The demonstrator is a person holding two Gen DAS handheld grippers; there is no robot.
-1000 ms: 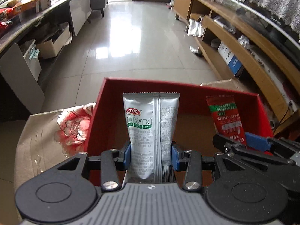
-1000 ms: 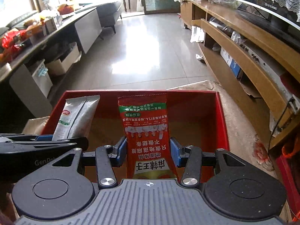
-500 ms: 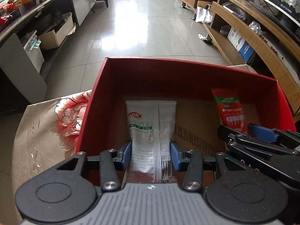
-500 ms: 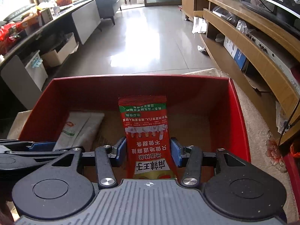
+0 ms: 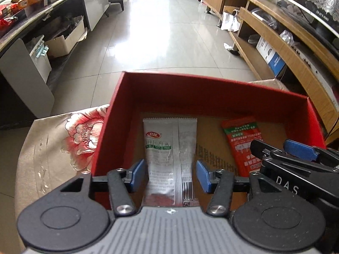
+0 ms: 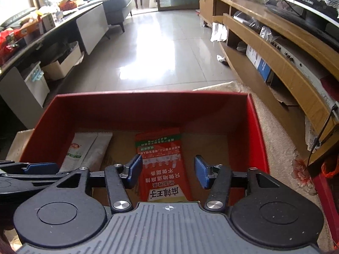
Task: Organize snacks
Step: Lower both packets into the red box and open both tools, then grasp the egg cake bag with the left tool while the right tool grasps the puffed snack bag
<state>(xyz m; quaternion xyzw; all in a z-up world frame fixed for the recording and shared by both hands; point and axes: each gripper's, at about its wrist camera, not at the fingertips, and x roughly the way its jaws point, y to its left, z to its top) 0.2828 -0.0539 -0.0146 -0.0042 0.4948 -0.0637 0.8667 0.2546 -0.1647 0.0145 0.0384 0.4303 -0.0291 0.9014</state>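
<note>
red cardboard walls of the box [image 5: 211,89] surround both packets. my left tongs [image 5: 171,174] are spread, blue pads clear of the silver packet [image 5: 169,148] lying flat on the box floor at twelve o'clock of them. my right tongs [image 6: 168,172] are spread too, with the red packet [image 6: 163,165] flat between the pads, untouched; the silver one sits at ten o'clock from there. risk: lifting out carelessly, a pad could snag a packet edge and drag it, or the two tongs could knock together. half a second ago both were pinching their packets; now they are released.
</note>
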